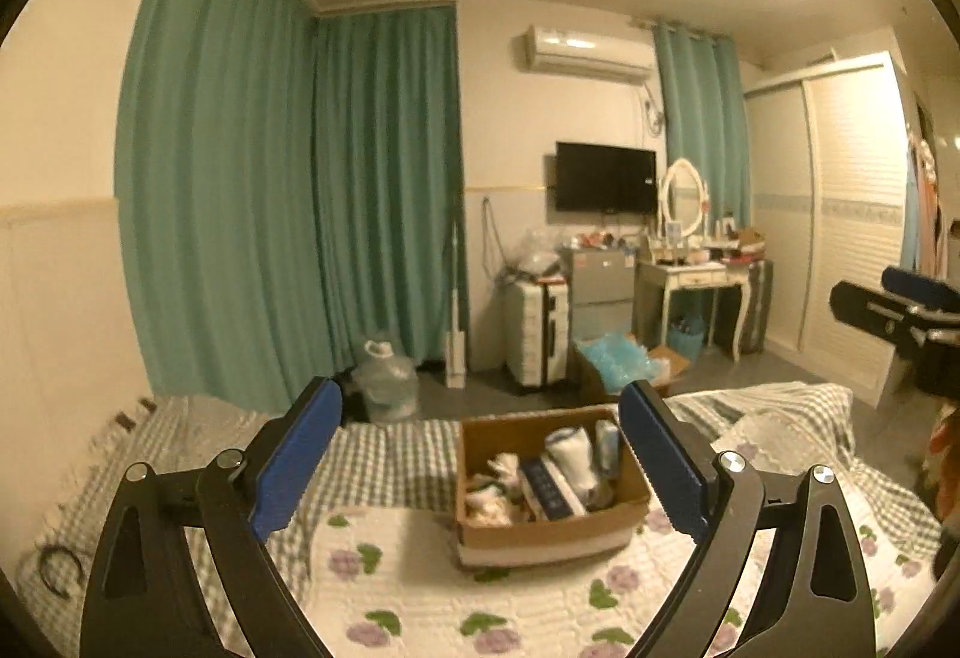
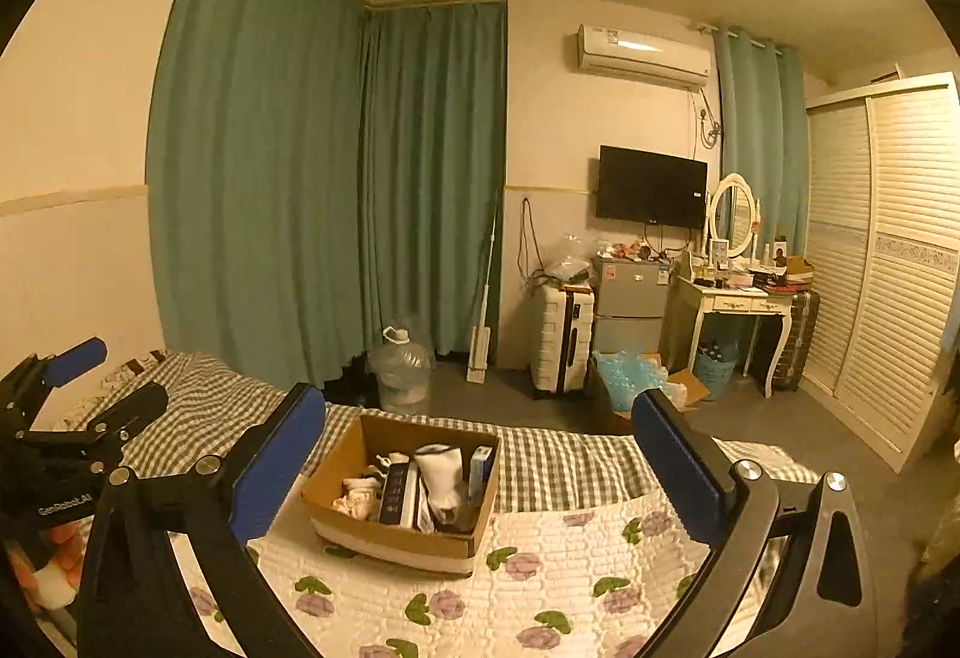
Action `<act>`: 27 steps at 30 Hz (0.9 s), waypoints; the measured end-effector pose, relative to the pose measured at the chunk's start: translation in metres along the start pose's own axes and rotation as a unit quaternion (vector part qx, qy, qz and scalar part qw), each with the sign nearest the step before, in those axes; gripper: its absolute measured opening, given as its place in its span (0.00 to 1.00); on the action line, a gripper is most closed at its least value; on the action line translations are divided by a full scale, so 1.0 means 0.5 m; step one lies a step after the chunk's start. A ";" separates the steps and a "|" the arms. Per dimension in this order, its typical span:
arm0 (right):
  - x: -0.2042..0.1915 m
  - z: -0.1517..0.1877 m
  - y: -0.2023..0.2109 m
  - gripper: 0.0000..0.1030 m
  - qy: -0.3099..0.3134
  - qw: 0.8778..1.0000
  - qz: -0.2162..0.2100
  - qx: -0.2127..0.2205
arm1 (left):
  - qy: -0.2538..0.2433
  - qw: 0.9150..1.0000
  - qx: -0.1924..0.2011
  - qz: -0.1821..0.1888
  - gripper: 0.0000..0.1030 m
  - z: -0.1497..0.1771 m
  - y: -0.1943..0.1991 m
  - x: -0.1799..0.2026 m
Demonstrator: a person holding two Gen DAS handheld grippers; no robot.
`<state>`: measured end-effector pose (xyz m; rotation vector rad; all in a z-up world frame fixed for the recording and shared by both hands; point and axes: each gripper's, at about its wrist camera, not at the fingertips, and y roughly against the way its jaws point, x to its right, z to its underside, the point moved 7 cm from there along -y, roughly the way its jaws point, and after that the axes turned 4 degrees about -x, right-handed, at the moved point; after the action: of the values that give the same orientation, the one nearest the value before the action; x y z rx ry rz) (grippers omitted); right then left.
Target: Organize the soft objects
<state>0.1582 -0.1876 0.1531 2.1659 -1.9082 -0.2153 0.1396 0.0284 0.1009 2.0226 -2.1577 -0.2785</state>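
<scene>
An open cardboard box (image 1: 552, 535) sits on the bed, on a white quilt with purple flowers (image 1: 420, 598). It holds white socks or cloths (image 1: 573, 454), a dark flat packet (image 1: 549, 487) and other small items. My left gripper (image 1: 480, 454) is open and empty, held above the quilt just short of the box. My right gripper (image 2: 480, 466) is open and empty; the box (image 2: 396, 538) lies between its fingers in view, further off. The right gripper shows at the right edge of the left wrist view (image 1: 894, 310). The left gripper shows at the left of the right wrist view (image 2: 90, 394).
The bed has a green checked sheet (image 1: 384, 466). Beyond it are teal curtains (image 1: 270, 208), a water jug (image 1: 387, 382), a white suitcase (image 1: 537, 334), a small fridge, a dressing table (image 1: 702, 286) and a wardrobe (image 2: 888, 268). An orange and white soft thing (image 2: 51, 568) lies at the lower left.
</scene>
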 end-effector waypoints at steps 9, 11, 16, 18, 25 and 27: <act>-0.010 0.201 -0.099 1.00 -0.034 0.999 -0.010 0.001 | -0.003 0.998 0.005 -0.057 0.93 0.160 -0.072 -0.007; -0.015 0.256 -0.136 1.00 -0.039 0.999 -0.012 -0.019 | -0.006 0.998 -0.015 -0.061 0.93 0.204 -0.102 -0.012; -0.018 0.349 -0.201 1.00 -0.037 0.998 -0.005 -0.057 | -0.020 0.997 -0.046 -0.060 0.93 0.276 -0.129 -0.006; -0.010 0.365 -0.213 1.00 -0.055 0.996 -0.003 -0.064 | -0.009 0.997 -0.050 -0.060 0.93 0.284 -0.133 -0.009; -0.033 0.369 -0.205 1.00 -0.033 0.998 0.006 -0.058 | 0.005 0.997 -0.043 -0.060 0.93 0.290 -0.113 -0.014; -0.033 0.368 -0.202 1.00 -0.033 0.998 0.005 -0.058 | 0.007 0.997 -0.045 -0.057 0.93 0.293 -0.113 -0.015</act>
<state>0.2026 -0.1757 -0.0523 2.0974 -1.8924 -0.3905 0.1581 0.0350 -0.0550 2.0928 -1.9880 -0.3704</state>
